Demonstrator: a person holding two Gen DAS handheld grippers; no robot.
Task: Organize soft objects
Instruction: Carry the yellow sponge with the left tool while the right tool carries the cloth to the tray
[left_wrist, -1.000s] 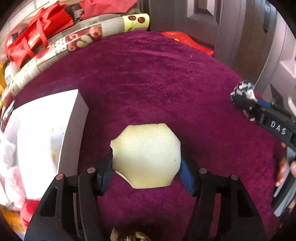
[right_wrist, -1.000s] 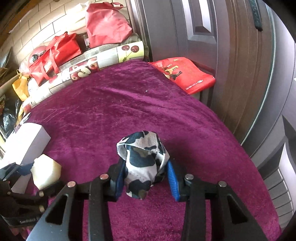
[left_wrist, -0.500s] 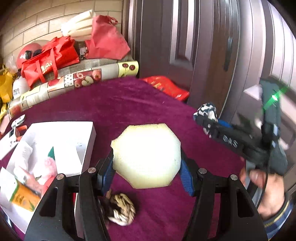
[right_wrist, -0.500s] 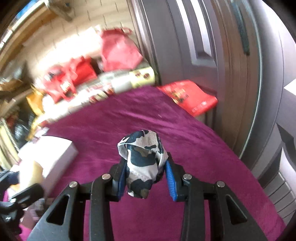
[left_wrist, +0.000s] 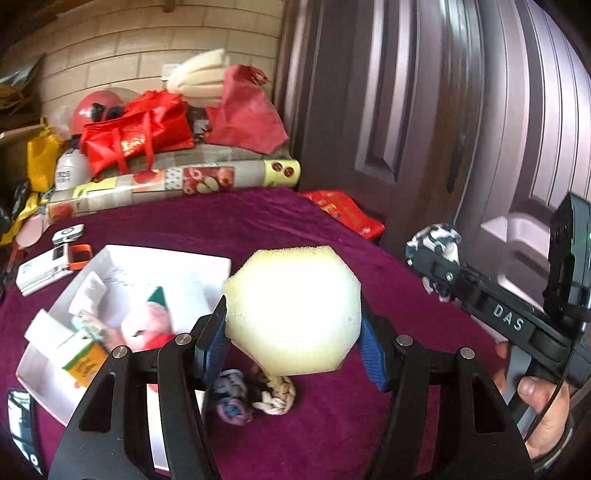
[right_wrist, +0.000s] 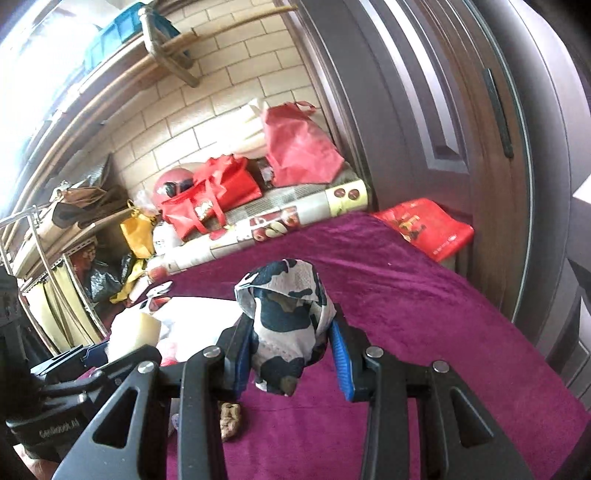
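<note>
My left gripper (left_wrist: 293, 349) is shut on a pale yellow sponge (left_wrist: 291, 310) and holds it in the air above the purple cloth. My right gripper (right_wrist: 291, 356) is shut on a black-and-white cow-print cloth (right_wrist: 288, 321), also lifted; it shows at the right of the left wrist view (left_wrist: 437, 245). A white box (left_wrist: 122, 295) at the left holds a pink plush toy (left_wrist: 147, 325) and packets. A knotted rope toy (left_wrist: 273, 395) lies on the cloth below the sponge, next to the box.
The purple cloth (left_wrist: 258, 229) covers the table. A rolled mat (left_wrist: 177, 184), red bags (left_wrist: 136, 136) and clutter line the far edge. A red bag (right_wrist: 424, 227) lies at the far right corner by a dark door (right_wrist: 424, 110). Small white devices (left_wrist: 48, 266) lie left of the box.
Both grippers have risen and tilted up from the cloth with their objects held. The box's contents and the rope toy have come into the left wrist view.
</note>
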